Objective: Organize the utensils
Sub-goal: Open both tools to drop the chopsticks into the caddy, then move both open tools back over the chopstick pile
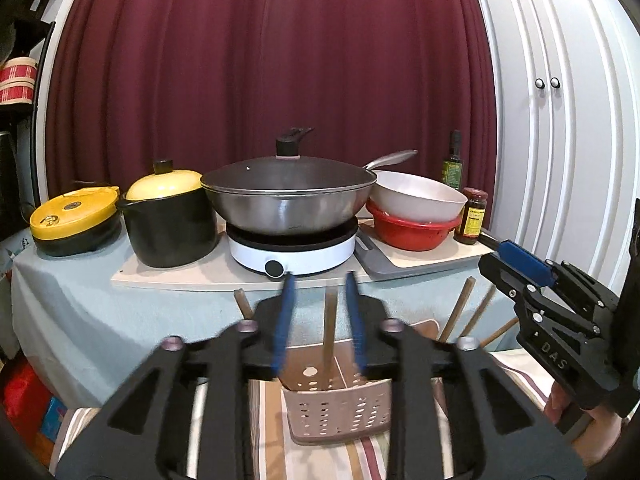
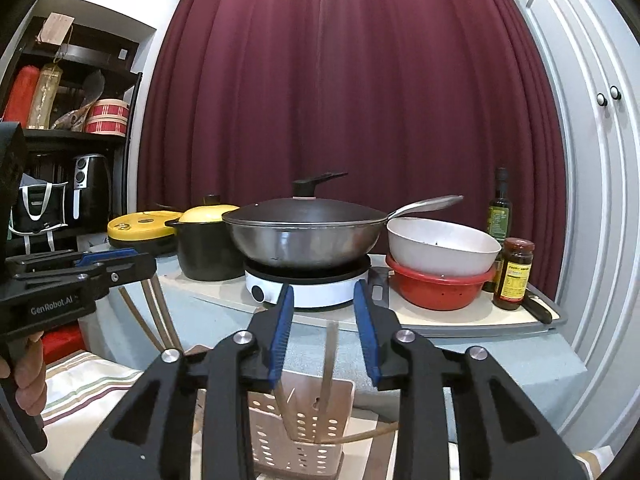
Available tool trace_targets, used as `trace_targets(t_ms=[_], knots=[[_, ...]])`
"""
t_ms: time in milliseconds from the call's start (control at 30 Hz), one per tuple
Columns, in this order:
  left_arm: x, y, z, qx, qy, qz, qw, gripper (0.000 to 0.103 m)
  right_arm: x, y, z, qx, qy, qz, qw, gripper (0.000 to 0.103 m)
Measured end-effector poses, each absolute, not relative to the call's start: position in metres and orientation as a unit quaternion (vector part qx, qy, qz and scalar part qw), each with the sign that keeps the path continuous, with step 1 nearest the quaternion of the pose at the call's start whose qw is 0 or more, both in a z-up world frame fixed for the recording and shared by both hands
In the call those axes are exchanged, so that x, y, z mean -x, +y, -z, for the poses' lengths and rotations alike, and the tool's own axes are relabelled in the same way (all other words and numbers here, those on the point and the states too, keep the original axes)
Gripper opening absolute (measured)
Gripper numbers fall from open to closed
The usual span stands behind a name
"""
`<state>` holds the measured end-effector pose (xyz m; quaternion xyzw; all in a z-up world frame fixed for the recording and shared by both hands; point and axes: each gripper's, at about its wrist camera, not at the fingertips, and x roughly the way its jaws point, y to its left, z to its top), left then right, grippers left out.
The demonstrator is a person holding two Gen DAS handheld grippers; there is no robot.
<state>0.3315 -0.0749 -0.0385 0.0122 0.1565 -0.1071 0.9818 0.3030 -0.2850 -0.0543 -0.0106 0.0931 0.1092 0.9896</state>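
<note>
Left wrist view: the left gripper [image 1: 320, 276] is held open above a beige perforated plastic utensil holder [image 1: 340, 408], in which an upright wooden chopstick [image 1: 330, 332] is seen between the blue pads. In the right wrist view, the right gripper [image 2: 324, 292] is likewise spread open over the same holder [image 2: 296, 436], nothing being gripped.

Lidded wok [image 1: 289, 199] on white cooker [image 1: 292, 254], yellow-lidded black pot [image 1: 170, 216], maroon curtain [image 1: 272, 60]
</note>
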Motion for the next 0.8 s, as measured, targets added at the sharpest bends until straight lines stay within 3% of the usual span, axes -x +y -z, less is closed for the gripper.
trace_targets(t_ms=[100,233,333,800], knots=[[-0.324,-0.072,0.035,-0.009,0.151,0.105,0.983,0.040,-0.293,-0.287,0.049,0.010,0.091,-0.102,0.990,0.038],[-0.305,-0.065,0.028,-0.003,0.136,0.098,0.986,0.062,-0.273,-0.289,0.042,0.013,0.087,-0.091,0.992,0.044],[-0.282,-0.060,0.026,-0.015,0.122,0.086,0.989,0.067,-0.256,-0.290,0.039,0.020,0.088,-0.083,0.992,0.047],[-0.171,-0.033,0.079,-0.046,0.177,0.067,0.981,0.069,-0.138,-0.290,0.087,0.013,0.160,-0.066,0.985,0.049]])
